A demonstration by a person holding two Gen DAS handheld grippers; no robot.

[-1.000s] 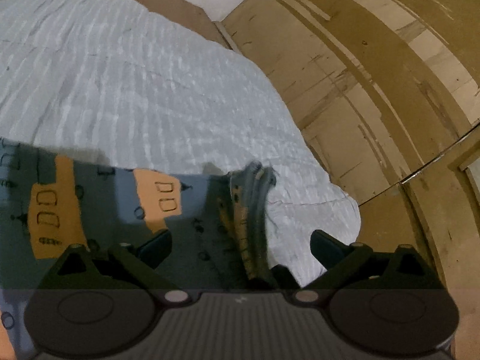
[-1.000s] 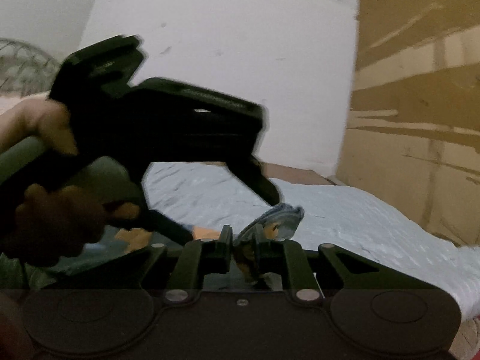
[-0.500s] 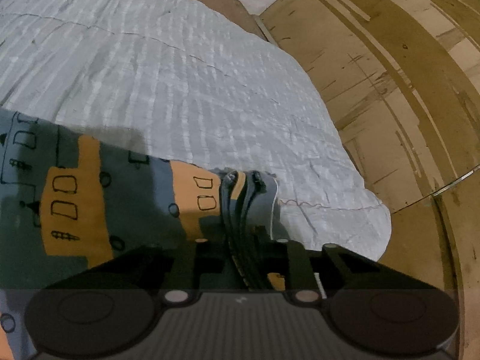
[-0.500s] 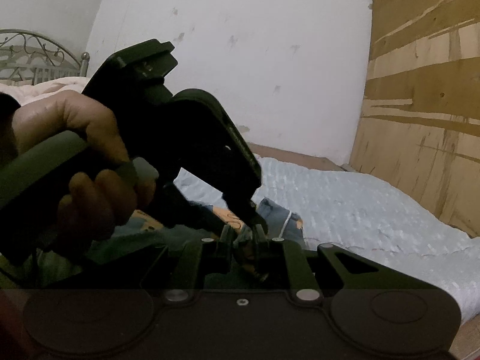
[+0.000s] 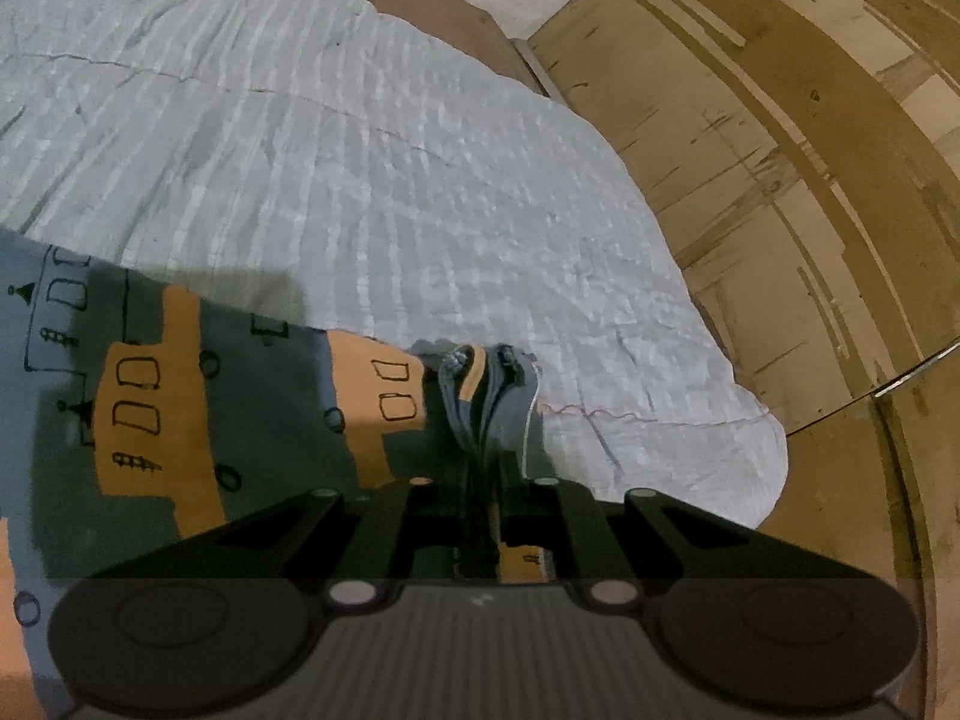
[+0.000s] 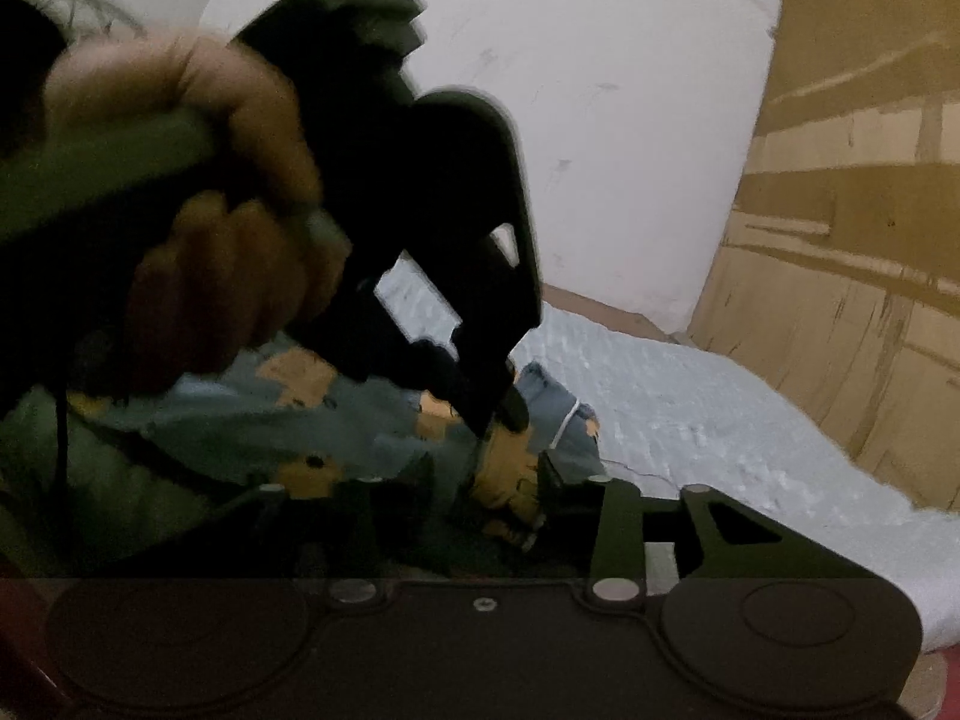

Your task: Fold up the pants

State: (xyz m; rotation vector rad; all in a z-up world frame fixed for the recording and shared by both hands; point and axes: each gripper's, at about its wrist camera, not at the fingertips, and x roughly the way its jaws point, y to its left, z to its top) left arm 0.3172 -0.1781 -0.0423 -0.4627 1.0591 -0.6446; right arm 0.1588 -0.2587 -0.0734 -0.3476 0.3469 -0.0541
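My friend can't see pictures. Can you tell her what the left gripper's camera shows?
The left gripper is pinching the bunched edge of blue-and-orange patterned pants lying on a pale quilted bed cover, with wooden boards behind.

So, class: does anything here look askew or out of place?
Mostly no. The pants lie flat on the quilt, but their edge is bunched into a ridge, pinched by the left claw. The right claw has just been opening around it.

Soft printed cloth pants (image 5: 180, 420) on crinkled quilted bedcover (image 5: 420, 180); rough plywood panels (image 5: 780, 180).
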